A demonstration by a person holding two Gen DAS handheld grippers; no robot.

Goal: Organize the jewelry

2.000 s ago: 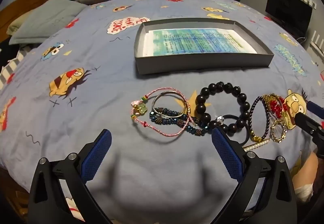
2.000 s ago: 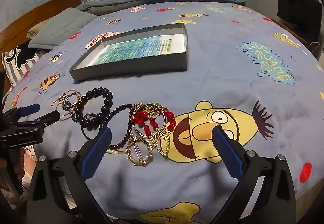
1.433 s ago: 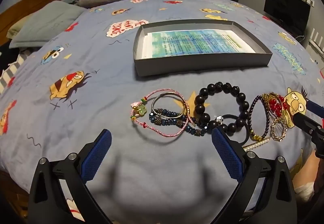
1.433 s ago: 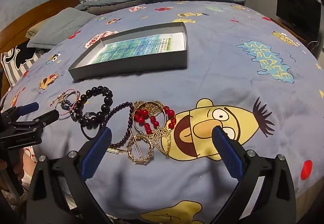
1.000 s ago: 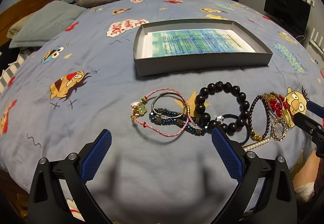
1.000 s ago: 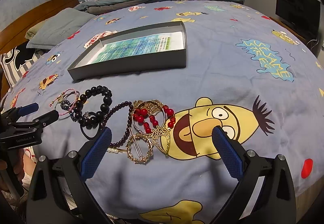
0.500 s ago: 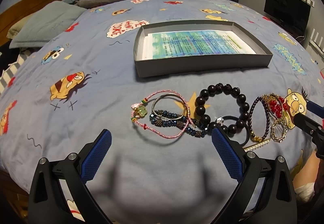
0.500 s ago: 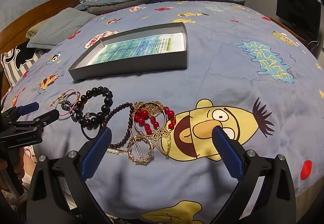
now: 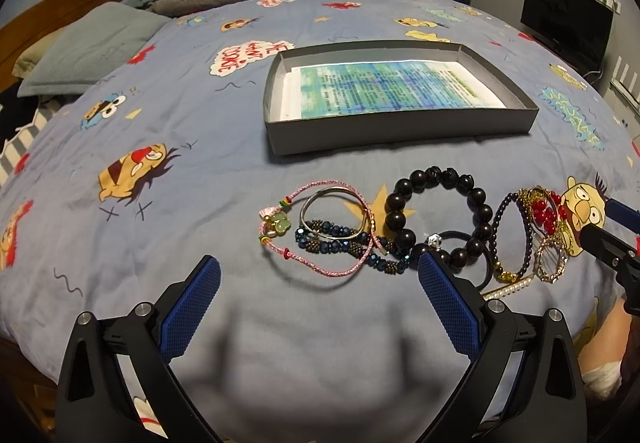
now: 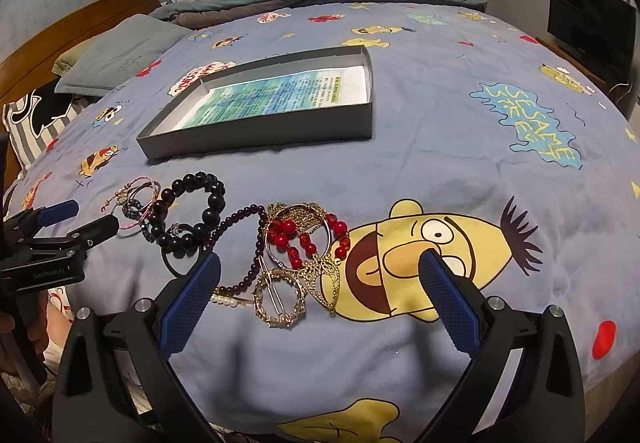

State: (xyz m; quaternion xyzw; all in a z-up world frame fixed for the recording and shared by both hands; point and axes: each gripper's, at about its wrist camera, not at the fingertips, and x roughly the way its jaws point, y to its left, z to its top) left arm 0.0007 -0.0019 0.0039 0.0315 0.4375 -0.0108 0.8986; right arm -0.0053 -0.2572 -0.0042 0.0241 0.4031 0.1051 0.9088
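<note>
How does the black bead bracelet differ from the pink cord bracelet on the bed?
The black bead bracelet is made of large dark round beads, while the pink cord bracelet is a thin woven cord with a small green charm. The black one lies nearer the gold and red pieces; the pink one is farthest from them. Silver and blue bracelets overlap the pink one. Both lie flat on the bedspread, outside the grey box.

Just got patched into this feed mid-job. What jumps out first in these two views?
A row of tangled jewelry lies on the cartoon-print bedspread: a pink cord bracelet on the left, a big black bead bracelet mid-row, red beads among gold pieces on the right. Behind it sits a shallow grey box, holding only a printed sheet. Both grippers, left and right, hover open and empty.
</note>
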